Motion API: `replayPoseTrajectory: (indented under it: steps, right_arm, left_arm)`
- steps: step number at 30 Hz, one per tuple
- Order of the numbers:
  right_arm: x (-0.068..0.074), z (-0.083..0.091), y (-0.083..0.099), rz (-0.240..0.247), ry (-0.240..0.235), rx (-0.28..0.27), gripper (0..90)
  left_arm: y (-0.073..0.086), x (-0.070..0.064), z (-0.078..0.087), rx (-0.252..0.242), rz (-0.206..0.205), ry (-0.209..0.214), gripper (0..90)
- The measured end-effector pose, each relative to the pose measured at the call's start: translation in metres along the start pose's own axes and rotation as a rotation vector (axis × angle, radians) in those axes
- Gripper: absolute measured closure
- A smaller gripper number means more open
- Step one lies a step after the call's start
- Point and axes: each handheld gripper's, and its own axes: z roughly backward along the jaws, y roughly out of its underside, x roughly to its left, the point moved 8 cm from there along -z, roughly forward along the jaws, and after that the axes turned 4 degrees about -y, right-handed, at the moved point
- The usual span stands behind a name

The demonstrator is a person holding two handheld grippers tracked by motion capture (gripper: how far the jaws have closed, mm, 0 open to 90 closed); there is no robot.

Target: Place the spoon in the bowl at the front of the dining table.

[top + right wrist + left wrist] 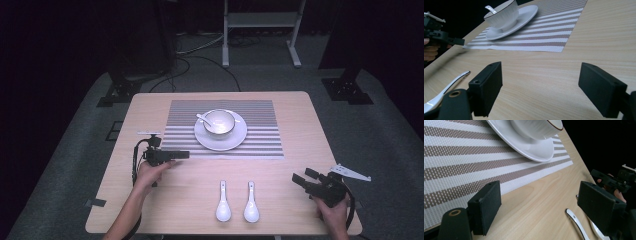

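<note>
Pale wood-grain table (300,130), smooth and matt. The striped placemat (260,135) shows a fine woven mesh. Glossy white ceramic on the saucer (237,140), ribbed bowl (220,122) and two spoons (223,206). Both grippers' jaw pads (487,87) look matt black, foam-like.

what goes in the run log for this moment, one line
left gripper: open, empty | right gripper: open, empty | two spoons on table | third spoon in bowl

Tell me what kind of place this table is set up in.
Probably a studio or lab staged for recording, not a dining room. Dark curtains surround a wooden table, equipment stands and loose cables sit on grey carpet behind it, and the striped placemat carries one tidy bowl setting.
</note>
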Motion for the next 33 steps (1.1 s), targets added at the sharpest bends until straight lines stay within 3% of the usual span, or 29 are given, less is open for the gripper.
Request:
replayPoseTrajectory:
  steps: [33]
  right_arm:
    - [0.0,0.0,0.0,0.002,0.003,0.003,18.3]
  left_arm:
    - [0.03,-0.013,0.008,0.02,-0.05,0.009,17.8]
